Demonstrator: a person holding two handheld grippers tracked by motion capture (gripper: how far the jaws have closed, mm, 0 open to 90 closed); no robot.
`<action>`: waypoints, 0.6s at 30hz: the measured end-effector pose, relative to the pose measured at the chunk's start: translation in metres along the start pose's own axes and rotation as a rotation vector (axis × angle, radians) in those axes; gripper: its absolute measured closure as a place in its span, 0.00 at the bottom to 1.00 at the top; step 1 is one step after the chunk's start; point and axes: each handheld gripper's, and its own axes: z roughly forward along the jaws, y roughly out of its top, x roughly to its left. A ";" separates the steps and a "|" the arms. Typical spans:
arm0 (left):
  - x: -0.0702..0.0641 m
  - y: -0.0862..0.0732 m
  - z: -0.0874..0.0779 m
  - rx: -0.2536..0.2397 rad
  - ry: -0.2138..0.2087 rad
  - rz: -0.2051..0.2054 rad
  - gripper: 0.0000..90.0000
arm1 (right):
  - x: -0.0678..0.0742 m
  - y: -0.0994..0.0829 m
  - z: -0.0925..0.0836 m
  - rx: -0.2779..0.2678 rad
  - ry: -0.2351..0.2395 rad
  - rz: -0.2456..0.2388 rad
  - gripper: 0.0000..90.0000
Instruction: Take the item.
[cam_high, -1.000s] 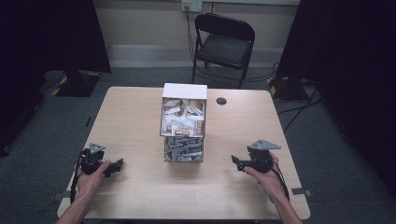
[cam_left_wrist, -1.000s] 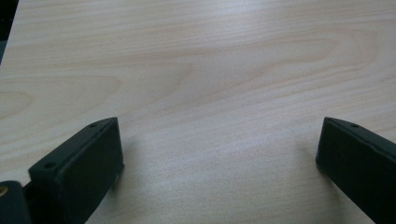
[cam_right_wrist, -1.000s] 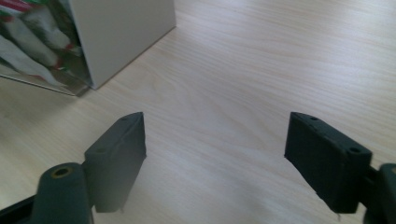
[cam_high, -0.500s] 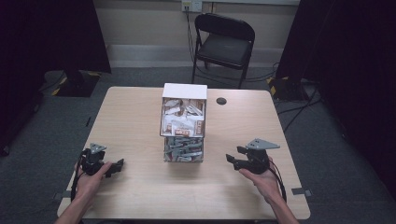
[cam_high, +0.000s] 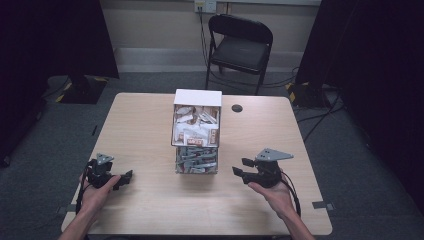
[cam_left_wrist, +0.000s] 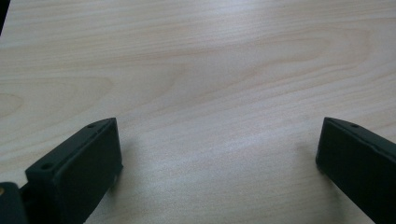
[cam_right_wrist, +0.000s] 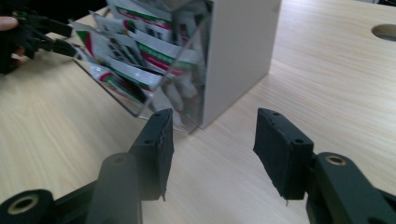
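Since the earlier frames our right tool (cam_high: 239, 169) has lifted off the desk (cam_high: 150, 210) and drifted in toward the clear box (cam_high: 196, 131), its jaws having just been closing, with nothing between them; our left tool (cam_high: 126, 177) has stayed where it was.

Going left to right: our left hand (cam_high: 95, 192) rests low on the desk near its front left corner, forearm coming in from the bottom edge, the left tool pointing right along the surface. In the left gripper view its jaws stand wide apart over bare wood grain, holding nothing.

In the middle of the desk stands the clear box with a white back wall, tipped so its open face slopes toward us. It is crammed with small sachets (cam_right_wrist: 140, 51), white with red and green print, and more greyish packets sit in the lower section (cam_high: 196, 160).

To the right, our right hand (cam_high: 272, 192) holds the right tool raised and level, pointing left at the box's lower corner. Its jaws are at a middling gap, empty, near the box but apart from it.
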 end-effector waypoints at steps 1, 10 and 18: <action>0.000 0.000 0.000 0.000 0.000 0.000 0.00 | 0.001 0.001 -0.001 -0.004 0.010 -0.004 0.53; 0.000 0.000 0.000 0.000 0.000 0.000 0.00 | 0.012 0.010 0.002 -0.004 0.088 -0.034 0.57; 0.000 0.000 0.000 0.000 0.000 0.000 0.00 | 0.028 0.020 0.009 0.016 0.136 -0.099 0.57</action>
